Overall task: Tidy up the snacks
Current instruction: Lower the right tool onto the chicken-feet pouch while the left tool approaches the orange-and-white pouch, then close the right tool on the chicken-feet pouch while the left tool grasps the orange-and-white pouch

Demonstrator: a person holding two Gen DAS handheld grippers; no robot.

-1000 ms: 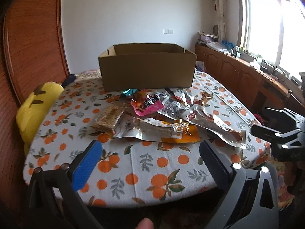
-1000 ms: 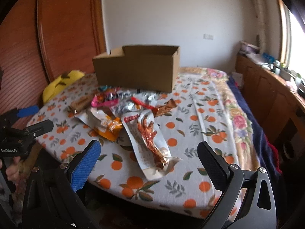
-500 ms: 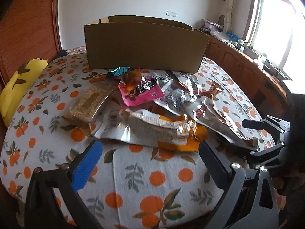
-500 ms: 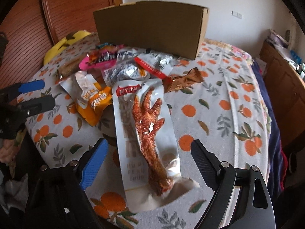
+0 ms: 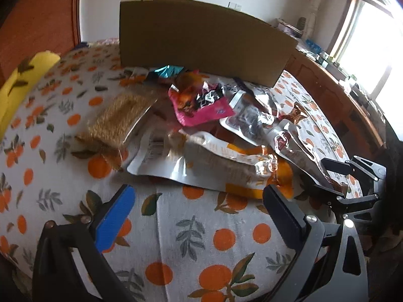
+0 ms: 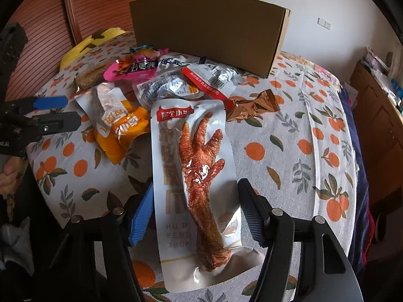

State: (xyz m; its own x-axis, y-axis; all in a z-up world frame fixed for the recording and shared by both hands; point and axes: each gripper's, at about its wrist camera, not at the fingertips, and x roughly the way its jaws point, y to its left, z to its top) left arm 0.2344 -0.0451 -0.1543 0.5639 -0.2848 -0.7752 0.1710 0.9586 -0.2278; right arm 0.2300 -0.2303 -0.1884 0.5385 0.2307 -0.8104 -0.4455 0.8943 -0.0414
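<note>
A long white pack with a red chicken foot (image 6: 199,166) lies flat on the orange-print tablecloth (image 6: 302,138). My right gripper (image 6: 196,214) straddles its near end. The jaws are closing, the pads close beside the pack's edges, and the pack is not creased. My left gripper (image 5: 201,216) hangs wide open over bare cloth, just short of an orange and silver pack (image 5: 226,163). Behind lie a pink pack (image 5: 201,105), a grain bar (image 5: 121,118) and silver packs (image 5: 252,118). An open cardboard box (image 5: 201,40) stands at the back.
A bronze wrapper (image 6: 254,104) lies right of the pile. A yellow cushion (image 5: 20,83) sits at the table's left edge. Wooden cabinets and a window are to the right. A hand (image 6: 7,173) holds the left gripper (image 6: 50,113) at the near left edge.
Both grippers have come down and nearer to the table. The right jaws have narrowed around the chicken foot pack. The left jaws stay wide.
</note>
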